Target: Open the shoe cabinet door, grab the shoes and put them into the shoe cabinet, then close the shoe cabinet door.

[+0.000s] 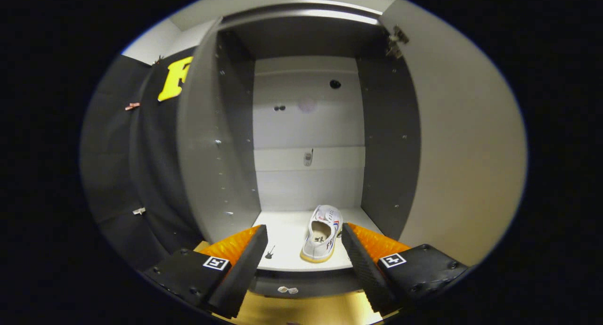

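The shoe cabinet (221,141) stands open in front of me, its door (466,141) swung out to the right with a hinge near its top. A white shoe (323,234) with red and blue marks rests on the cabinet's bottom shelf (287,231), heel toward me, toe pointing at the back panel. My gripper (304,245) is open, its fingers spread wide. The shoe lies just ahead of them, nearer the right finger (360,264), and neither finger touches it.
The cabinet's left wall and dark right inner wall (391,141) frame the opening. A pale back panel (308,141) has small holes and a fitting. Below the shelf edge lies a yellowish wooden floor (301,311) with a small pale scrap (288,290).
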Available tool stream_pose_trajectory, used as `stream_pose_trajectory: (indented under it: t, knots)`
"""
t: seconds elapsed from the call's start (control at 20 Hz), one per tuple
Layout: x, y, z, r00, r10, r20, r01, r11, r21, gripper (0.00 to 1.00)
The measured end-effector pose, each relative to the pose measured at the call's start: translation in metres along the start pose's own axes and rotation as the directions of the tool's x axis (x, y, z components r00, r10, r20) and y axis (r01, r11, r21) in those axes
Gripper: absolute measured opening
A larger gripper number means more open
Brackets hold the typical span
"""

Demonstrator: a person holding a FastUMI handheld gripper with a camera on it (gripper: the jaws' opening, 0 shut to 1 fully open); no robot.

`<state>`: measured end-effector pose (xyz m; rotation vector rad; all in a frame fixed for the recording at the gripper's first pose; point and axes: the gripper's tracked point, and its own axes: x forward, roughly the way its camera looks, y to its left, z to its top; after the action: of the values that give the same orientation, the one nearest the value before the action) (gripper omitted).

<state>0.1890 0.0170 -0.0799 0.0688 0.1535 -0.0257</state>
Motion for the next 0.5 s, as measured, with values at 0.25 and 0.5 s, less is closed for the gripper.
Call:
stream_pose_trajectory:
  t: [0.25,0.5]
  knots:
    - [-0.104,-0.003,0.021,0.999,0.028,0.038,-0.029,0.999,0.044,0.99]
    - [-0.19,-0.031,0.038,0.996,0.041,0.073,-0.047,0.996,0.079,0.99]
